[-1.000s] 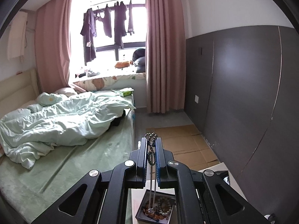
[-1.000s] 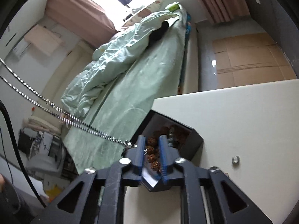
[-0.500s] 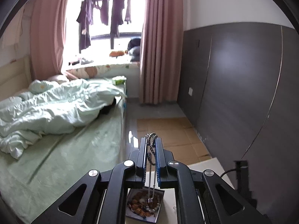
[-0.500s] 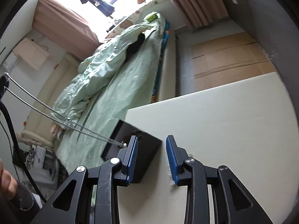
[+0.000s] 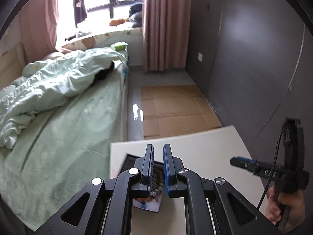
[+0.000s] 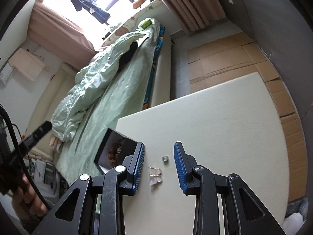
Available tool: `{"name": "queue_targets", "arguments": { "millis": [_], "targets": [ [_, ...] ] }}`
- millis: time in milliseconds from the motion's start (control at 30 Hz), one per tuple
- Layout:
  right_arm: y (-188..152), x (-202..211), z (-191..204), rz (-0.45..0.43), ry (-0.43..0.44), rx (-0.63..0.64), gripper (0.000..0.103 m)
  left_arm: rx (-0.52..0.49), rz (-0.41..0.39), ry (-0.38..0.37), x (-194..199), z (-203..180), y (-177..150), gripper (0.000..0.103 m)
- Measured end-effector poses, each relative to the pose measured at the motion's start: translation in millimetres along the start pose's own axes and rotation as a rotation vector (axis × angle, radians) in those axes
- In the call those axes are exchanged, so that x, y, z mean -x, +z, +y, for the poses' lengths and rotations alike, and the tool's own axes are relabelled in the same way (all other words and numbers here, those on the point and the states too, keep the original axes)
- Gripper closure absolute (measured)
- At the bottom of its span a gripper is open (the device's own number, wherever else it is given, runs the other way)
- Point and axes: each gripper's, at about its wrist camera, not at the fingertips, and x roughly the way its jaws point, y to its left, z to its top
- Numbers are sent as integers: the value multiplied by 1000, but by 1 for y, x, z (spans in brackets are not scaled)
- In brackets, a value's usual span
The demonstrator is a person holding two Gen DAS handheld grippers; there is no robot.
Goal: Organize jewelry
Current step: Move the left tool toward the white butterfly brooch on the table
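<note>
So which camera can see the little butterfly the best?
The right wrist view. The pale butterfly piece lies in plain sight on the white table, between the open jaws of the right gripper, near a small ring. The left wrist view doesn't show it.
</note>
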Motion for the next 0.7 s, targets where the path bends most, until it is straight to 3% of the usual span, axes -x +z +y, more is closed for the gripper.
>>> {"name": "queue_targets", "arguments": {
  "millis": [400,433,467,500,567,700],
  "targets": [
    [-3,4,-19,21,-25,-3,71,49,140,-69,-50,-42,-56,91],
    [-3,5,-21,21,-24,-3,71,57,150,-78,-53,-44,-59,87],
    [-4,7,-23,20,-25,-4,71,62,157,-82,-56,-46,-62,74],
    [-4,8,-26,18,-26,-8,71,65,158,-82,-58,-49,-66,52],
    [-3,12,-32,12,-26,-21,71,64,138,-84,-57,-55,-73,33],
    [-3,22,-43,-7,-26,-46,71,70,141,-80,-63,-63,-82,33]
  ]
}}
